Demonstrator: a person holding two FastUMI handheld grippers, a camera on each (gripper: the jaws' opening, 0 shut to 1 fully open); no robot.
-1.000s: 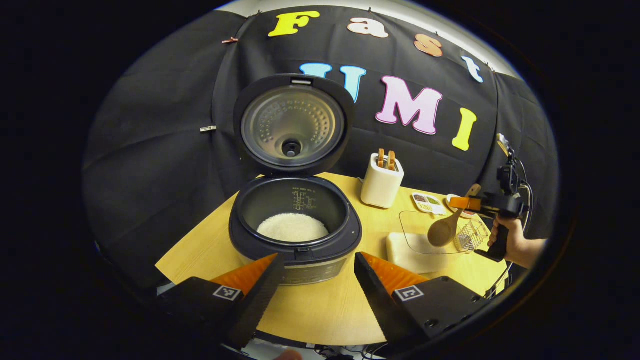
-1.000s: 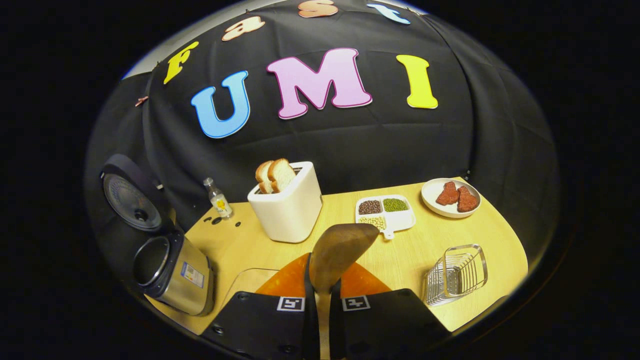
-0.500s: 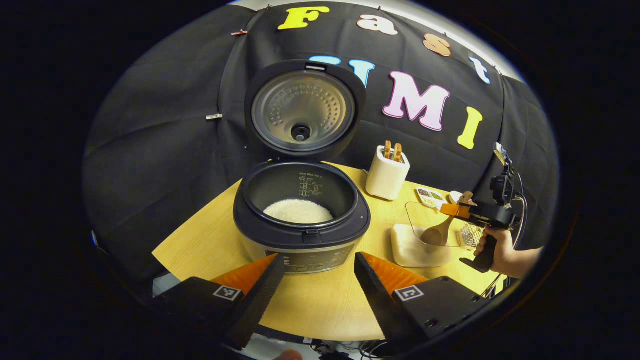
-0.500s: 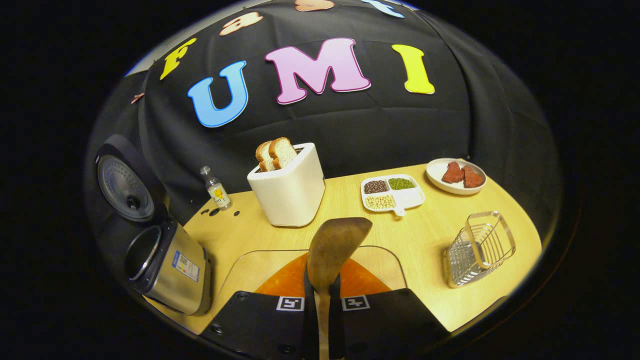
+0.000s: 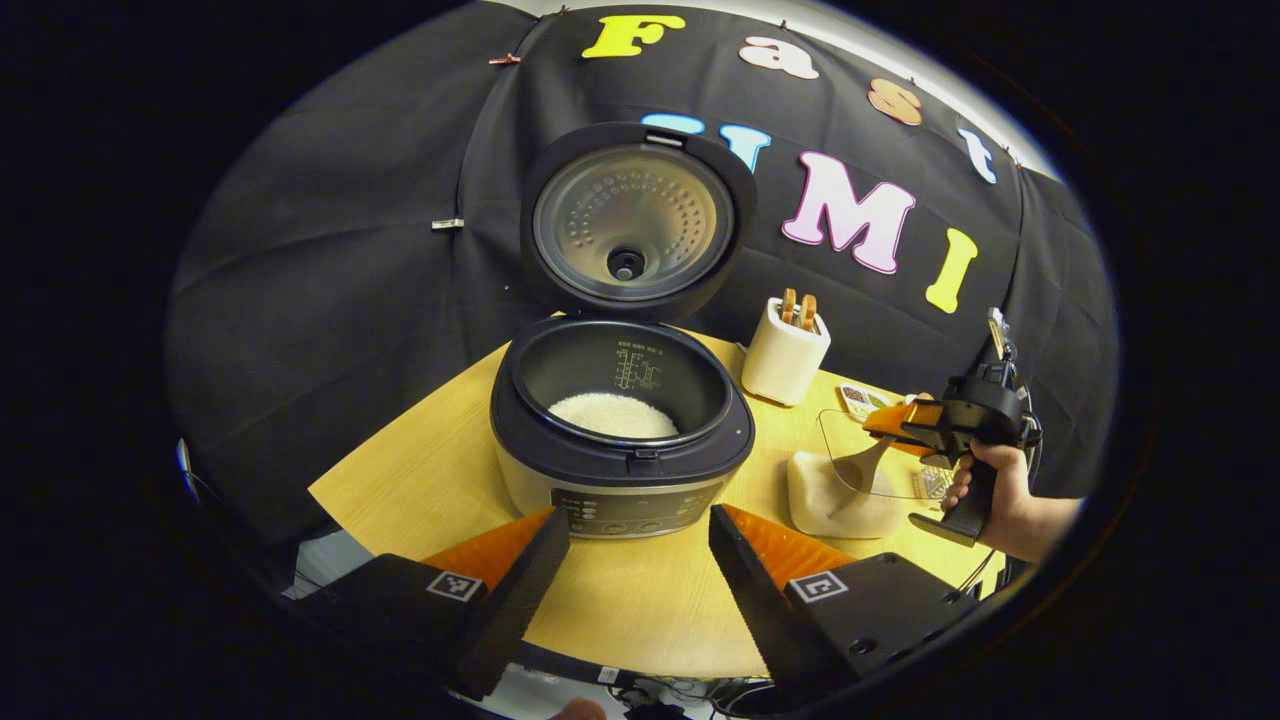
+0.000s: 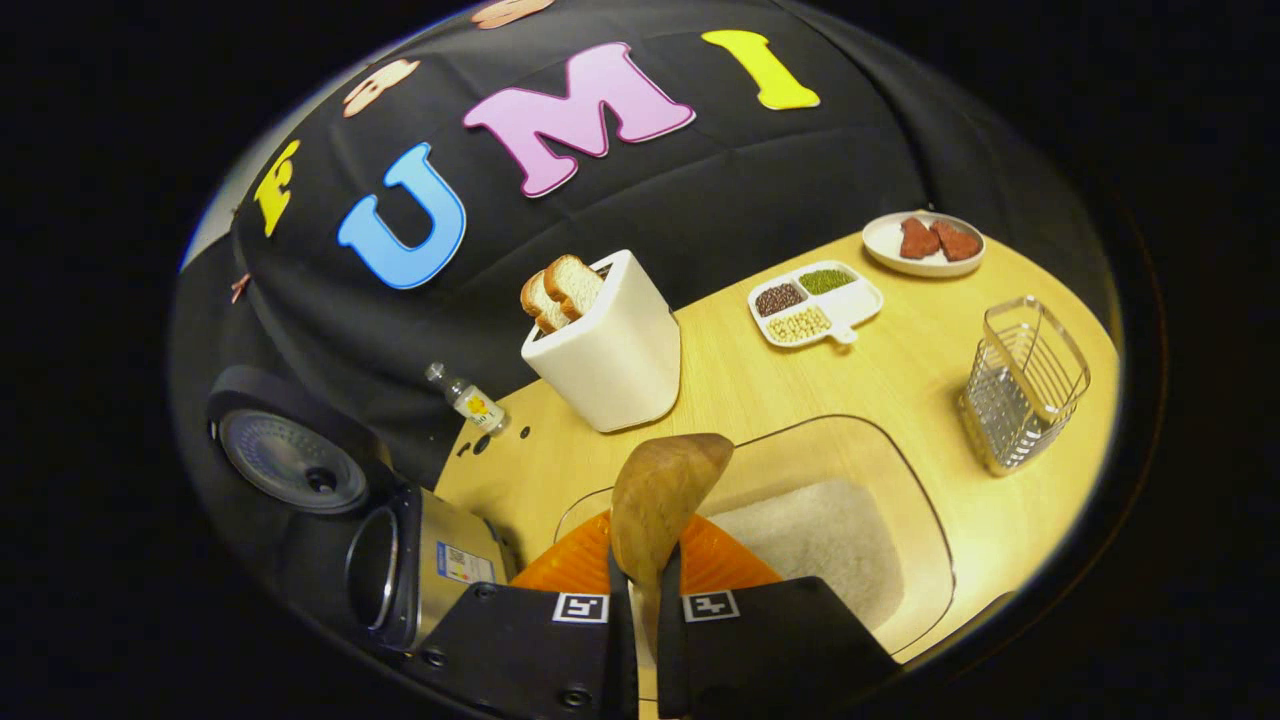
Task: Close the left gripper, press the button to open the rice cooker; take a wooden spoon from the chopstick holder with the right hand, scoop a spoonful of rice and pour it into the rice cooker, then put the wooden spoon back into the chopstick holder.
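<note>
The black rice cooker [image 5: 620,465] stands with its lid [image 5: 635,220] raised, and white rice [image 5: 612,415] lies in its pot. My left gripper [image 5: 638,515] is open in front of it, holding nothing. Off to the right a hand [image 5: 1005,495] holds my right gripper [image 5: 905,420], which is shut on the wooden spoon [image 5: 858,468]. The spoon's bowl [image 6: 665,485] tilts down over a clear container [image 6: 880,440] of rice [image 6: 815,535], just above the grains. My right gripper [image 6: 645,565] clamps the handle. The wire chopstick holder [image 6: 1025,385] stands to the right.
A white toaster [image 6: 610,340] with bread stands behind the container. Also on the wooden table [image 6: 760,390] are a small bottle [image 6: 470,400], a divided dish of beans [image 6: 815,300] and a plate of red pieces [image 6: 925,243]. The cooker [image 6: 400,565] is at the left.
My right gripper has tipped downward and lowered the spoon over the rice container. My left gripper has drawn back a little from the cooker and stayed open.
</note>
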